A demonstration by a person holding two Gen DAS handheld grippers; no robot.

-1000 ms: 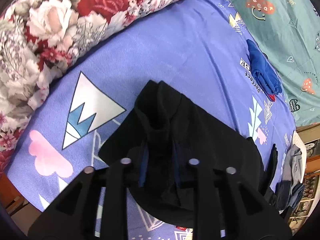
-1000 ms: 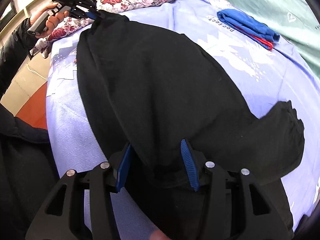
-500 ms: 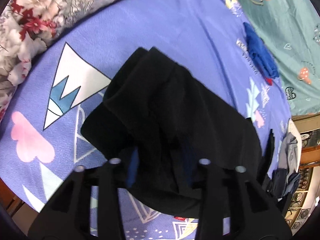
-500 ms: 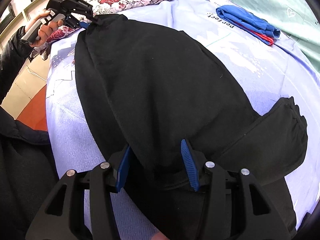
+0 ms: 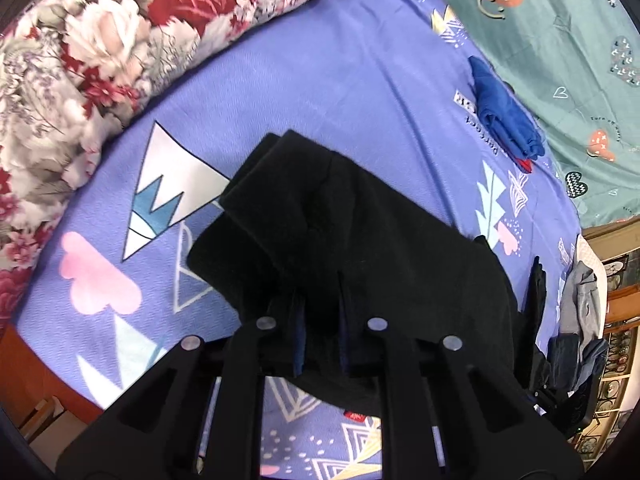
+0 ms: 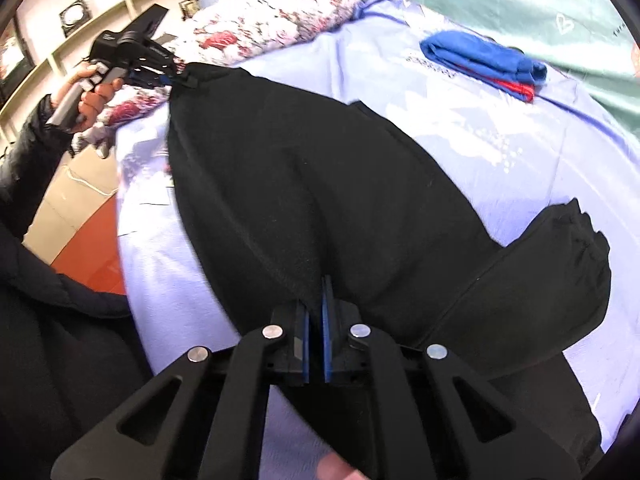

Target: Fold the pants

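Across the bed [image 6: 520, 152] the black pants [image 6: 320, 184] stretch lengthwise between both grippers — left gripper [image 5: 320, 320] pinching one end, right gripper [image 6: 316, 312] the other, nearer the cuff. Both sets of fingers have just closed, clamped on cloth — ends well apart.

A bed is covered by a purple sheet [image 5: 320, 80] printed with white triangles and a pink cloud. A floral quilt [image 5: 100, 40] is bunched along one edge of it. A folded blue garment [image 6: 484, 60] is laid on a red one near a teal cover [image 5: 560, 40] patterned with hearts. Grey clothes [image 5: 584, 304] are piled at the bed's far corner.
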